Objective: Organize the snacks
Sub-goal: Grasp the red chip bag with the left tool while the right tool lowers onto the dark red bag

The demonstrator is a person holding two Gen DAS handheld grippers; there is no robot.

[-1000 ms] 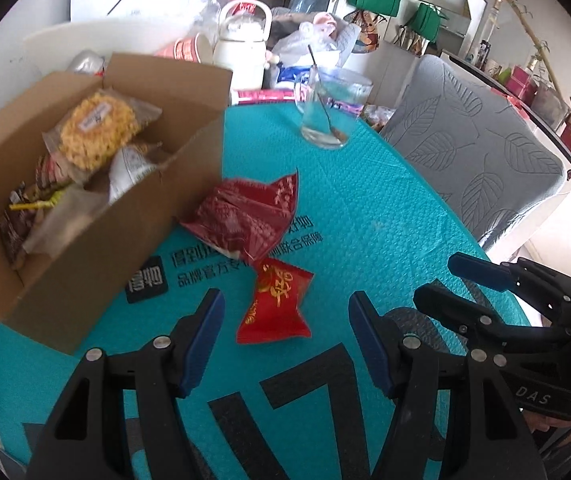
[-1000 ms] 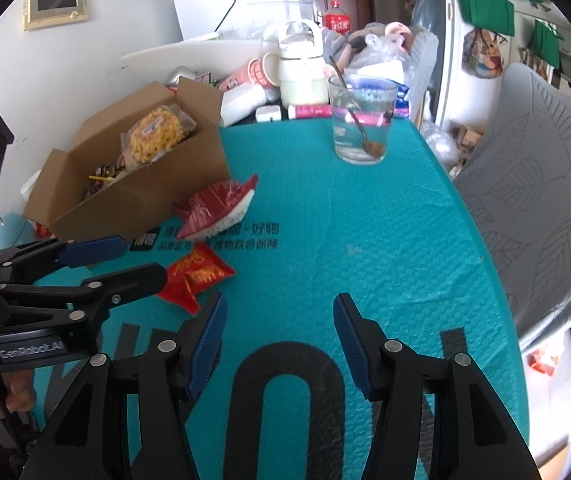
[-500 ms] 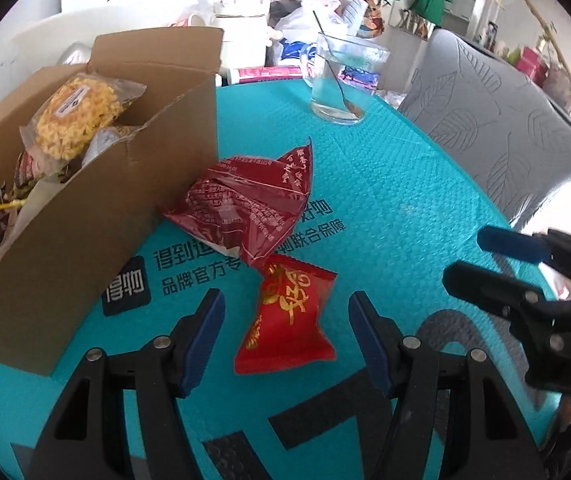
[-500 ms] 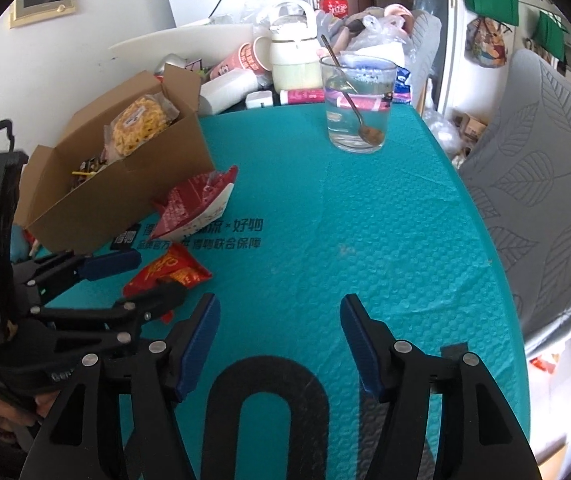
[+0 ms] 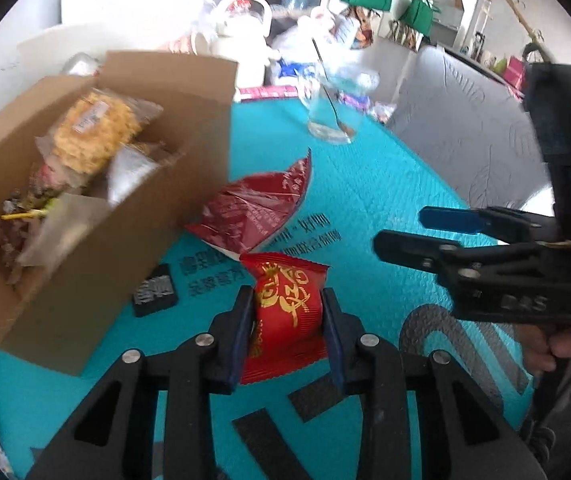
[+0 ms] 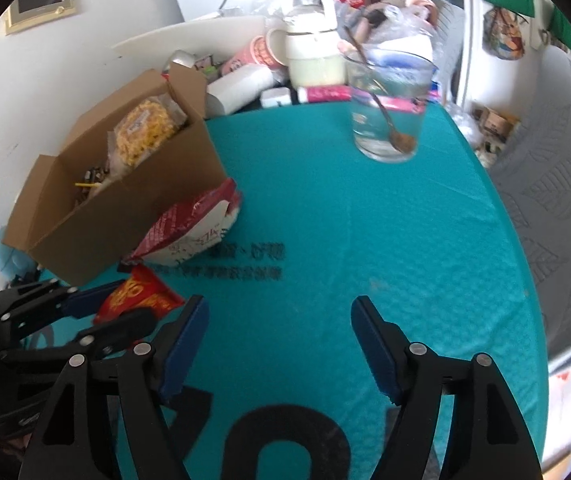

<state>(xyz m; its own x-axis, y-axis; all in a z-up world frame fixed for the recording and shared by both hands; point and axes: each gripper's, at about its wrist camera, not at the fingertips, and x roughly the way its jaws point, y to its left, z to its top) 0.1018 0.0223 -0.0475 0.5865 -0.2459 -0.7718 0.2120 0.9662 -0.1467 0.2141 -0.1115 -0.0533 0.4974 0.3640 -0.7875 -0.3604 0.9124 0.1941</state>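
Pinching small red snack packet point(image 5: 287, 312) between left tongs point(image 5: 287, 316), right tongs point(image 6: 279, 344) empty

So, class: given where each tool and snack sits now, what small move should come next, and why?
Probably lift the left tool: its jaws have just closed onto the small red packet, and the open cardboard box of snacks sits just left.

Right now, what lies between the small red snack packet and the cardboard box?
In the left wrist view, the larger dark red snack bag lies between the small red snack packet and the cardboard box, leaning against its wall.
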